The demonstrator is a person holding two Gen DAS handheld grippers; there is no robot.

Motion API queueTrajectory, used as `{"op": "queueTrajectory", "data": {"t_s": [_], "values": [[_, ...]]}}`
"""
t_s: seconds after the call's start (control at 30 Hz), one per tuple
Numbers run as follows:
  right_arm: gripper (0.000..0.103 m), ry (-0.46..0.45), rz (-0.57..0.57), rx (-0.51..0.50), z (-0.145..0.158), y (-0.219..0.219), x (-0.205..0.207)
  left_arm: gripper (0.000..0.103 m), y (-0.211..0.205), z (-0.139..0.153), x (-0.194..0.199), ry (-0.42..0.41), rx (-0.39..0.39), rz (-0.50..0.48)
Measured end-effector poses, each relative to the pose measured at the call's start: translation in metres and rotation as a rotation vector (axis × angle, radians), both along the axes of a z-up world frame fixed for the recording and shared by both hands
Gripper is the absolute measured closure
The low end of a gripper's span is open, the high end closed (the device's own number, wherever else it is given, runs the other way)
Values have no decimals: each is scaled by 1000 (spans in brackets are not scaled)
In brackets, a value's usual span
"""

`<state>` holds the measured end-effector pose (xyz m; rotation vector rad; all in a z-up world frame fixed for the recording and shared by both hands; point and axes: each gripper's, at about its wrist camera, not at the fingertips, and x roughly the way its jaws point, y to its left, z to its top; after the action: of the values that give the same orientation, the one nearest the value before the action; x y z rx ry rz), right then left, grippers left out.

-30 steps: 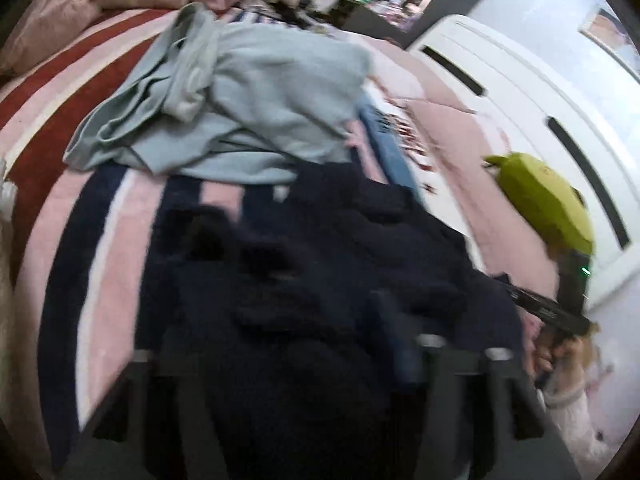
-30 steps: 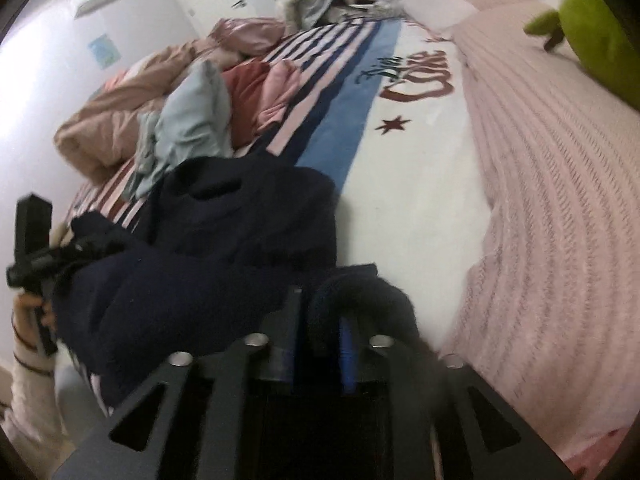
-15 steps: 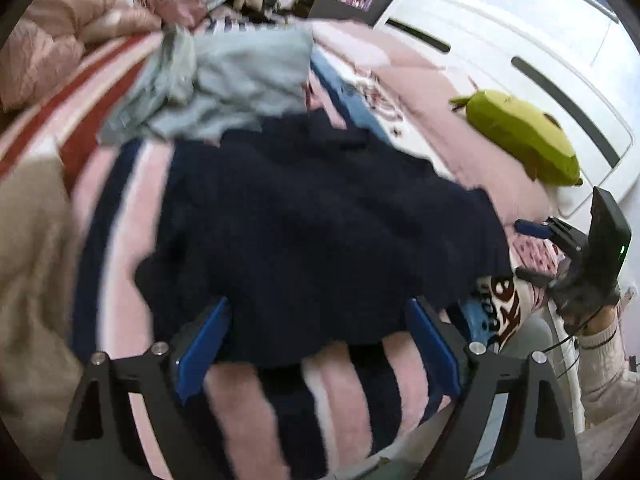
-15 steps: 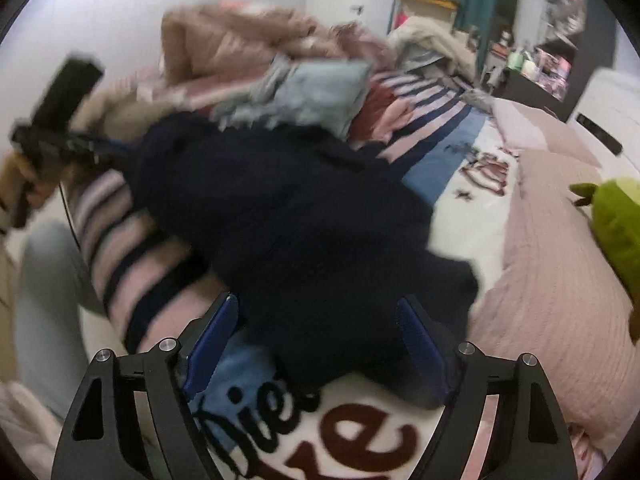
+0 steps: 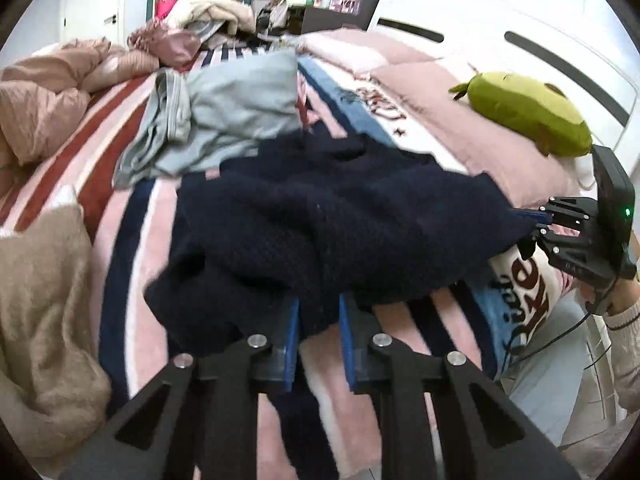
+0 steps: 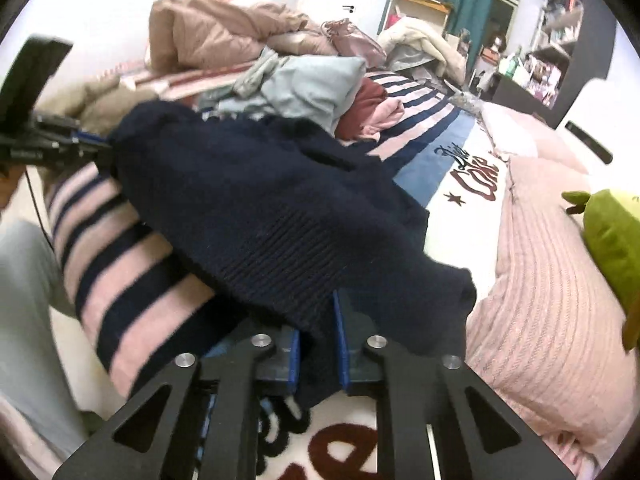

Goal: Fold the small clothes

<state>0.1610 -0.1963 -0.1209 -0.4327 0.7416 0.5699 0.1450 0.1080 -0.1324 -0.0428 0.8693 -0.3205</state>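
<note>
A dark navy knitted garment (image 5: pixel 340 220) lies stretched across the striped bed cover, also seen in the right wrist view (image 6: pixel 256 200). My left gripper (image 5: pixel 318 320) is shut on its near edge, cloth bunched between the blue pads. My right gripper (image 6: pixel 316 336) is shut on the opposite edge of the same garment. Each gripper shows in the other's view, the right gripper (image 5: pixel 536 220) at the garment's right corner and the left gripper (image 6: pixel 92 148) at its left corner. The garment hangs taut between them just above the bed.
A light blue garment (image 5: pixel 232 108) is heaped behind the navy one, with red and pink clothes (image 6: pixel 372 108) beside it. A tan cloth (image 5: pixel 40 300) lies left. A green plush toy (image 5: pixel 528 112) sits on the pink blanket (image 6: pixel 552 260). A quilt pile (image 6: pixel 216 28) lies at the back.
Both grippers opened half a second ago, then closed again on the navy garment's near edges. The garment is now spread wider between them, closer to the bed's front edge.
</note>
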Motion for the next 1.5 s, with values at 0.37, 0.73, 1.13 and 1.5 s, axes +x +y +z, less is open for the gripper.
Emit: {"op": "queueTrajectory", "data": {"t_s": [0.37,0.73,1.13,1.5], "values": [[100,-58,-86,27,42,10,103,90,17,44,92,-130,-14,91],[40,112,-300,-39,-19,5,247,52,55,-18,206,33,-26,312],[26,195,-347,213,-20,-65,166,24,58,-59,114,140,-74,165],[41,6,-484,-8,-11,-64,199,62,104,-55,90,105,-3,385]]}}
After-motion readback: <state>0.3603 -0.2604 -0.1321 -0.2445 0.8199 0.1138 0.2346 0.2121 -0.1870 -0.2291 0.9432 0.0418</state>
